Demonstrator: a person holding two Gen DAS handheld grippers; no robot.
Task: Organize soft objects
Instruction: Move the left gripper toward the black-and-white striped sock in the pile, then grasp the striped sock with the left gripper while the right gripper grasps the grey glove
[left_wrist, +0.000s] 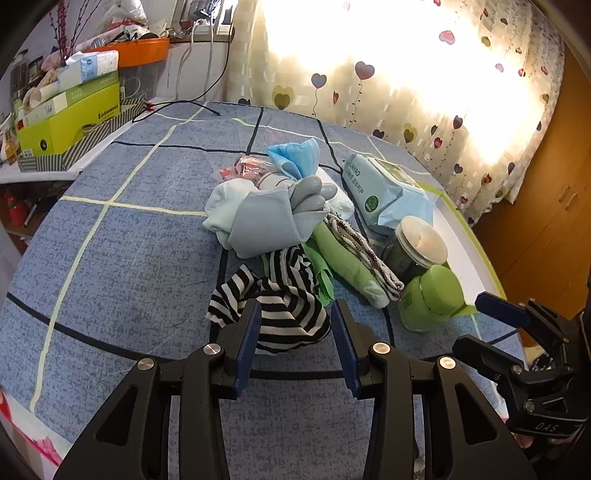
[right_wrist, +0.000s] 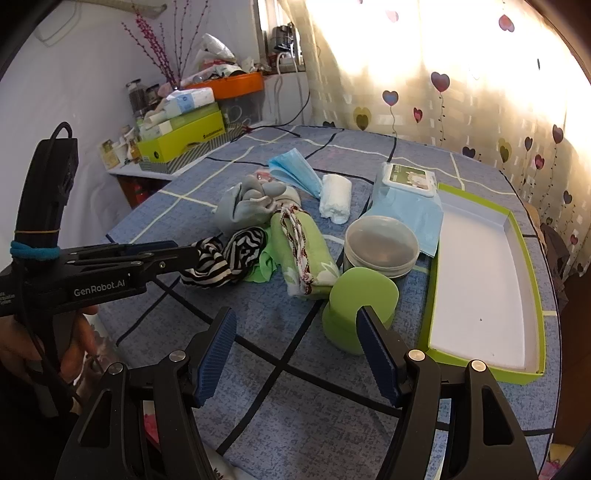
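Note:
A black-and-white striped cloth lies crumpled on the blue checked bedcover. My left gripper stands open around its near end; the left pad touches the fabric and the right pad is just clear of it. Behind the striped cloth lie a grey-blue sock bundle, a rolled green towel, a blue face mask and a white cloth roll. My right gripper hangs open over bare cover, holding nothing.
A green jar stands just behind my right gripper's right finger, with a clear jar and a wet-wipes pack beyond it. An open white tray with a green rim lies at the right. Boxes crowd the side shelf at the left.

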